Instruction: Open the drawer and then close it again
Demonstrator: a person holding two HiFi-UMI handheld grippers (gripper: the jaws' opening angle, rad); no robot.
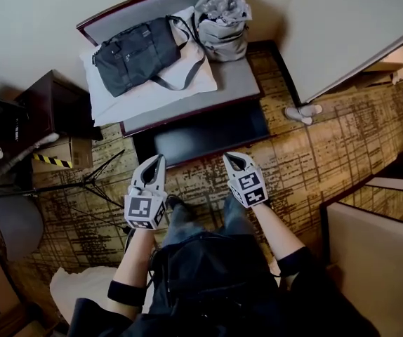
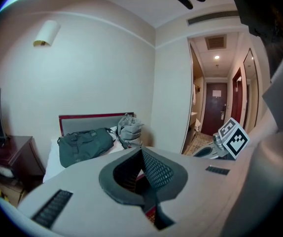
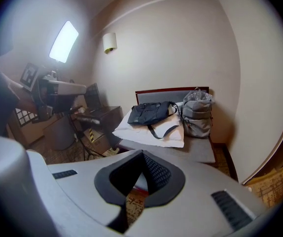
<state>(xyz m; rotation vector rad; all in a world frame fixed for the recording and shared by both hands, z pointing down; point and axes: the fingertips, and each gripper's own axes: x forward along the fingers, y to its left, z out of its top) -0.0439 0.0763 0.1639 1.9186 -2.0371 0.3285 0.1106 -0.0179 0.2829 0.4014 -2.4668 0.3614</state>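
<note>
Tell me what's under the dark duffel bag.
The dark duffel bag lies on a white pillow, which rests on the grey bench seat. The bag covers the pillow's middle, so anything there stays unseen.

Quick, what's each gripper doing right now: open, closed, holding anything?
Left gripper: closed, holding nothing.
Right gripper: closed, holding nothing.

Soft, warm light fills the room. A rectangular white light panel [image 3: 64, 42] blows out to pure glare in the right gripper view, while a cream cylindrical wall lamp [image 2: 46, 33] glows faintly. Both gripper views bend strongly, with black vignetted corners and a slightly soft foreground.
</note>
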